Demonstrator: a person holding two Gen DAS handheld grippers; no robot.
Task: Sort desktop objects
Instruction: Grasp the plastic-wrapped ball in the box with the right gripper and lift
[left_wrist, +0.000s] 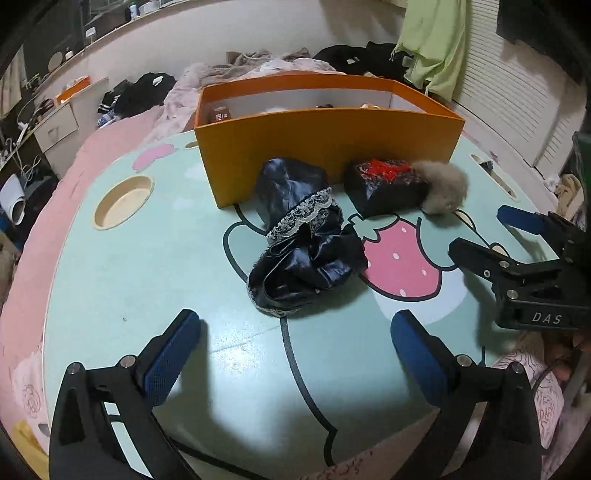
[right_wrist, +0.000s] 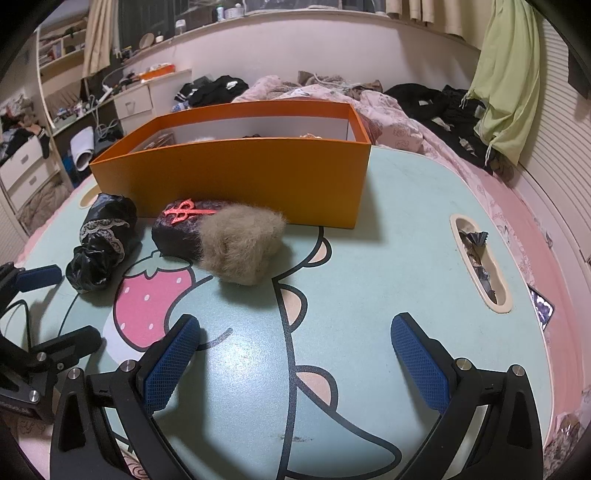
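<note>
Left gripper (left_wrist: 295, 354): wide open, empty.
Right gripper (right_wrist: 295, 354): open, empty, idle.
Black satin bundle (left_wrist: 303, 240): on table (left_wrist: 147, 266), before orange box (left_wrist: 325, 147).
Technique: straddle bundle's middle, pinch deep, avoid lace.

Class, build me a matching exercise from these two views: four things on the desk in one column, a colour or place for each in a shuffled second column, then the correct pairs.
1. box
2. satin bundle with lace trim
3. fluffy pompom
4. printed strawberry

A. pink
B. orange
C. tan
D. shiny black

Pairs: 1-B, 2-D, 3-C, 4-A
</note>
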